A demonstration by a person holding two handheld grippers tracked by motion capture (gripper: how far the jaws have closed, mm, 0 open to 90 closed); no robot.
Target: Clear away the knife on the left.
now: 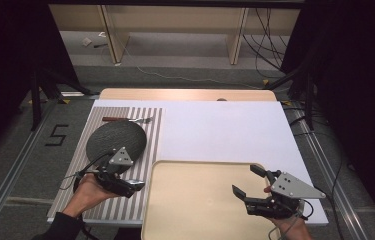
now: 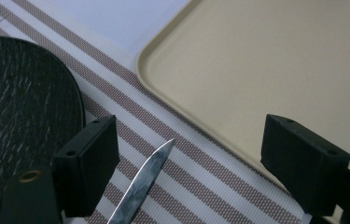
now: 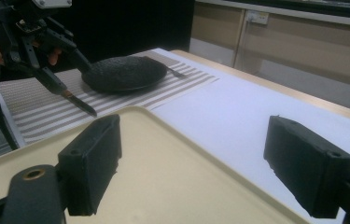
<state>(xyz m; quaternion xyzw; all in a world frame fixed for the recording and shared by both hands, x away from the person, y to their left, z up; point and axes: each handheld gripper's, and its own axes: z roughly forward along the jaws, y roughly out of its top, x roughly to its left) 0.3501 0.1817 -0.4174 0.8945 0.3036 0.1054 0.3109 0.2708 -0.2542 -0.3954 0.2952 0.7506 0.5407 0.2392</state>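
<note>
A knife (image 2: 142, 186) lies on the striped placemat (image 2: 182, 163) between plate (image 2: 18, 107) and tray (image 2: 266, 70), blade pointing to one o'clock, between the wide-open, empty jaws of the left gripper (image 2: 186, 163). The right gripper (image 1: 249, 181), open and empty, hovers over the tray.

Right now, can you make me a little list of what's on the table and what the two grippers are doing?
left gripper: open, jaws on either side of the knife
right gripper: open, over the tray
knife: on the striped placemat, tip toward the tray
plate: black, on the placemat
fork: behind the plate
tray: beige, nothing in it
</note>
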